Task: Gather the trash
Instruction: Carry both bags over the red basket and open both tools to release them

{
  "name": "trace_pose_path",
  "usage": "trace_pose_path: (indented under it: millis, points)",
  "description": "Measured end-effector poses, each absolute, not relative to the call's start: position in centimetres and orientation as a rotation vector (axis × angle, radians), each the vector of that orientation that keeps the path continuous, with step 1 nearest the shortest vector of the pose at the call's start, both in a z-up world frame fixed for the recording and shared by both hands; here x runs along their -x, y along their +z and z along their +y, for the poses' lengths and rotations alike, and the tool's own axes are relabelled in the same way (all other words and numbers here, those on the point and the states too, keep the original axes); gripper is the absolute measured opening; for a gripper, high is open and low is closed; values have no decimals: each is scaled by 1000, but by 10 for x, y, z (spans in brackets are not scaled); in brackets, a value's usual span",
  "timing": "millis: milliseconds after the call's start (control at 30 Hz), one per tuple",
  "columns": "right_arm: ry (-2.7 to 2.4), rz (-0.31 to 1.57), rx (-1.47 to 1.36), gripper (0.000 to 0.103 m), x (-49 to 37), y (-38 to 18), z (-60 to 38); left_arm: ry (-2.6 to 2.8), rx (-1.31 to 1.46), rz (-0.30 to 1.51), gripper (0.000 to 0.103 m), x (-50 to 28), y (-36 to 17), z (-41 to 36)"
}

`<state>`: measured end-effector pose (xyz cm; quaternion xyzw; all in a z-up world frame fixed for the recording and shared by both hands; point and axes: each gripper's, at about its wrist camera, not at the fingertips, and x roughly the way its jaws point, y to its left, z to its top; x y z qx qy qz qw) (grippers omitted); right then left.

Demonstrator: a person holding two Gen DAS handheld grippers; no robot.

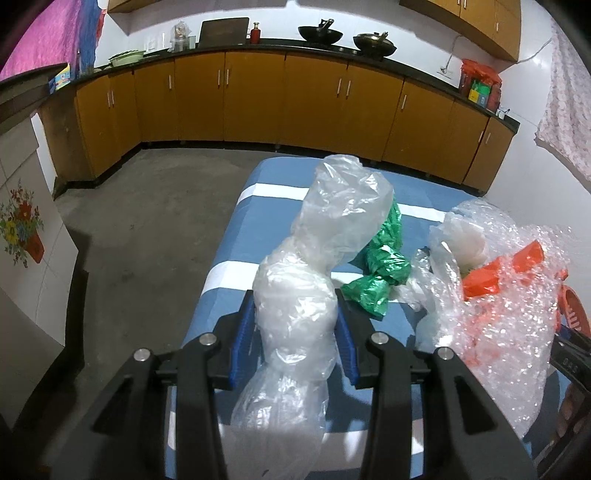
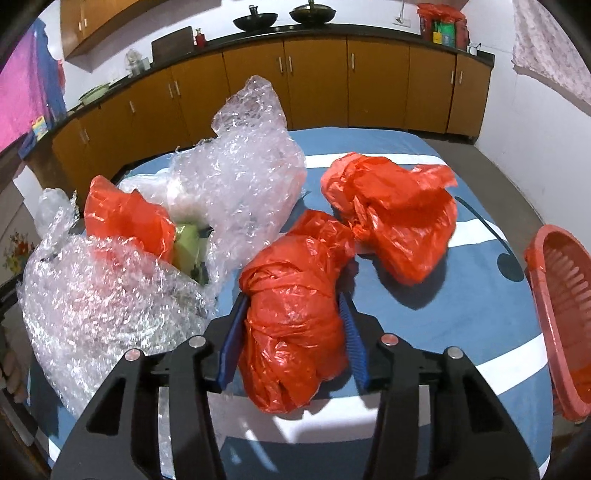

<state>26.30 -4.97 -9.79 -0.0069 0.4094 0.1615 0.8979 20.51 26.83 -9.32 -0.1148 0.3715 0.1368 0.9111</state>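
Observation:
My left gripper [image 1: 295,314] is shut on a clear crumpled plastic bag [image 1: 317,258], held above the blue striped table [image 1: 236,236]. A green plastic bag [image 1: 380,269] lies just right of it. My right gripper [image 2: 293,314] is shut on a twisted orange plastic bag [image 2: 295,306], low over the table [image 2: 461,314]; I cannot tell if the bag touches it. A second orange bag [image 2: 395,214] lies beyond it. A heap of bubble wrap [image 2: 207,206], [image 1: 509,314] with orange plastic [image 2: 125,218] in it sits to the left. An orange basket [image 2: 561,317] stands at the table's right edge.
Brown kitchen cabinets [image 1: 258,99] run along the far wall, with woks [image 1: 319,35] on the counter. A grey concrete floor [image 1: 147,206] lies left of the table. A white panel with a flower print [image 1: 26,236] stands at the left.

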Motion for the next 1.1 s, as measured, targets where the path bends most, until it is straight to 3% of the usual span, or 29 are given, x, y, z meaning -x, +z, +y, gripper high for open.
trace_pose_path:
  millis: [567,1100]
  points:
    - [352,778,7,45,-214,-72,-103,233,252,695,40,-179,-56,248]
    - [126,683,69,45,-164,-54,-174,-3,208,641,40,-155,-19,138]
